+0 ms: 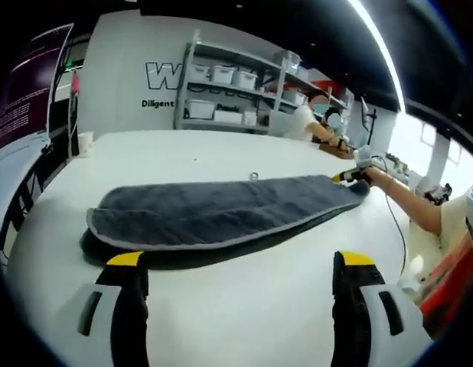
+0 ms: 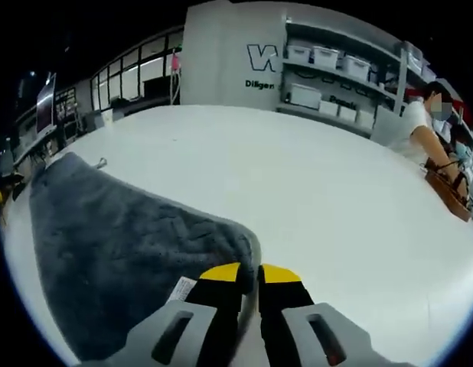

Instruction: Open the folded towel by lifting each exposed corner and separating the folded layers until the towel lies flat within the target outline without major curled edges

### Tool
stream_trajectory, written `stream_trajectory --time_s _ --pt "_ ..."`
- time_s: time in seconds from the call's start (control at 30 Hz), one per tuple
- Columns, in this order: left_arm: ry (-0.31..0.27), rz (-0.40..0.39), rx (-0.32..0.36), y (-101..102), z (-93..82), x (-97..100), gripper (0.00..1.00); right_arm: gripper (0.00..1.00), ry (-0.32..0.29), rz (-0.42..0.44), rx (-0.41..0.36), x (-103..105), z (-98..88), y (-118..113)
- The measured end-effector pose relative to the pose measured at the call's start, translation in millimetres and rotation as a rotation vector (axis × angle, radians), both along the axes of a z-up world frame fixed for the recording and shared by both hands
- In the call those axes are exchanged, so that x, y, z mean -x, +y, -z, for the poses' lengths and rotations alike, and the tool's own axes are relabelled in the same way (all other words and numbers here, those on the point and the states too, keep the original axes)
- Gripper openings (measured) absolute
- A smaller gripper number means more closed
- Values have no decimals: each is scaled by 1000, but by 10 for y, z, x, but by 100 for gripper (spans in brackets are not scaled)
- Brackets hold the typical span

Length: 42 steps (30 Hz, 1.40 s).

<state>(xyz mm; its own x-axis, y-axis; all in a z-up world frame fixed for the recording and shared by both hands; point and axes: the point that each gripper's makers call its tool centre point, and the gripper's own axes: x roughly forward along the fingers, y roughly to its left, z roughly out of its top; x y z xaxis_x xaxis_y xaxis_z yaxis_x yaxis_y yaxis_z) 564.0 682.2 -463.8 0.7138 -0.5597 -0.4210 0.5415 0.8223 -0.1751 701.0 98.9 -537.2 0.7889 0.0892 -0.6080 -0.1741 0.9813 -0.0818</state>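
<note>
Grey towel on table: soft, limp, light. Right tool pinched on its far corner; left tool wide open, empty, beside near hem. Grip corners.

A dark grey towel with a lighter grey border is spread lengthwise across a white table, its upper layer folded over a darker lower layer that shows along the near edge. In the right gripper view, the towel is seen with a quilted, textured surface, and a small white label is attached near the corner closest to the camera. That corner is pinched between closed jaws, and the far end is stretched out flat.
</note>
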Motion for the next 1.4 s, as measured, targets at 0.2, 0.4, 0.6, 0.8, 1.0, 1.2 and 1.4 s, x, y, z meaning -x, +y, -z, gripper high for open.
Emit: stream_trajectory --time_s 0.2,0.4,0.6,0.8,1.0,1.2,1.4 --pt "5 3 4 -10 20 18 98 3 24 13 40 -27 0 -109" --pt "11 13 9 -30 33 25 98 3 55 32 68 -62 0 -266" --pt "15 11 14 -25 51 35 98 4 76 47 132 -82 3 -425" --pt "17 19 21 -39 64 58 98 7 69 63 157 -85 -31 -413" --pt "12 14 24 20 25 55 98 21 -34 109 152 -42 -343 -435" --pt "6 8 21 66 2 51 98 55 -34 68 133 165 -527 -304" --pt "8 6 18 117 -7 35 98 78 -4 -20 105 605 -638 -83"
